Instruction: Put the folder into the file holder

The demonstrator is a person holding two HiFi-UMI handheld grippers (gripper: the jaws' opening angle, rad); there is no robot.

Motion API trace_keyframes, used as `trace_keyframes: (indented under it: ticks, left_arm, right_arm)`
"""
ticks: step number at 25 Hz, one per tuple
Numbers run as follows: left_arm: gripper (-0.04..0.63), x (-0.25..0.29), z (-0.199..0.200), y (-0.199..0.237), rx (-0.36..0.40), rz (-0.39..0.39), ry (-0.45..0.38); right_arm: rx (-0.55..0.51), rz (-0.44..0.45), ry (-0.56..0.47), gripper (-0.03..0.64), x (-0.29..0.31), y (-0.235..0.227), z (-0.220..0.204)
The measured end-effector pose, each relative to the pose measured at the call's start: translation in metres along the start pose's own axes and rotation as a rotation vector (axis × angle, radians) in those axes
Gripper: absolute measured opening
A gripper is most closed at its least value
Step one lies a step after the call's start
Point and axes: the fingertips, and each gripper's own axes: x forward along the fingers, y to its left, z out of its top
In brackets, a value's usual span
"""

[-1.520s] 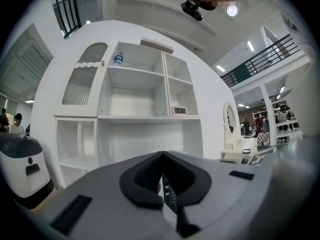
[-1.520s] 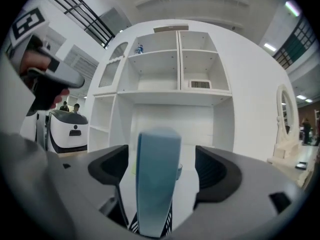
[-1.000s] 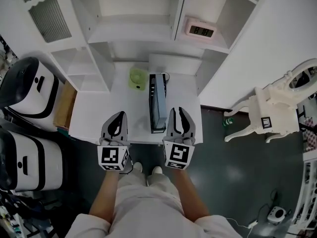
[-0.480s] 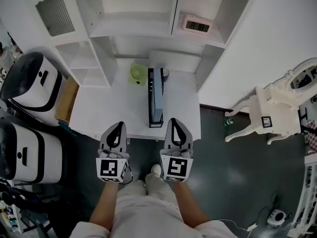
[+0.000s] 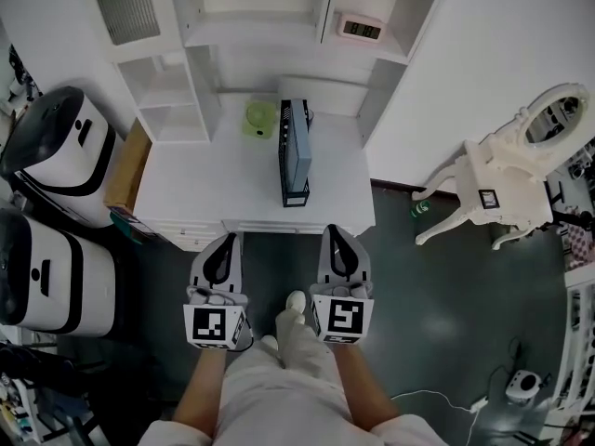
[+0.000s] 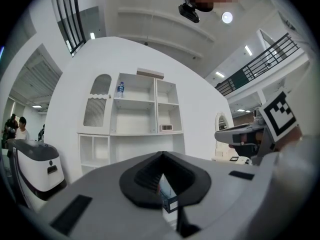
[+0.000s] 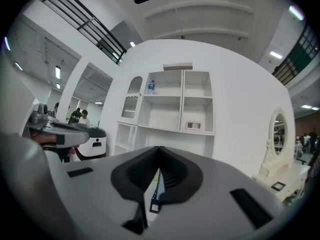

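A black file holder (image 5: 296, 161) stands upright on the white desk (image 5: 214, 184), with a blue-grey folder (image 5: 301, 151) standing inside it. Both grippers hang over the dark floor in front of the desk's front edge, apart from the holder. My left gripper (image 5: 229, 240) is shut and empty. My right gripper (image 5: 332, 233) is shut too, with nothing in it. In the left gripper view the jaws (image 6: 162, 155) meet at their tips, and the holder (image 6: 169, 200) shows below them. The right gripper view shows its jaws (image 7: 159, 149) closed with the holder (image 7: 155, 196) far ahead.
A green cup-like thing (image 5: 259, 119) stands on the desk left of the holder. White shelving with a digital clock (image 5: 361, 29) rises behind. Two white-and-black machines (image 5: 51, 156) and a cardboard box (image 5: 126, 163) stand at the left, a white vanity chair (image 5: 507, 175) at the right.
Both grippers have pulled back from the desk's front edge to over the floor, and the person has stepped back. The folder stays in the holder.
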Motion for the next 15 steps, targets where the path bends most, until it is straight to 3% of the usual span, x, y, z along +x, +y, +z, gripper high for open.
trace_keyframes:
  ticks: [8, 15]
  left_arm:
    - [-0.008, -0.052, 0.013, -0.033, 0.009, 0.0, -0.013]
    - [-0.008, -0.061, 0.028, -0.085, -0.02, -0.001, -0.015]
  right_arm:
    - [-0.005, -0.017, -0.055, -0.002, -0.071, -0.009, 0.017]
    - [0.035, 0.042, -0.059, -0.003, -0.102, -0.029, 0.014]
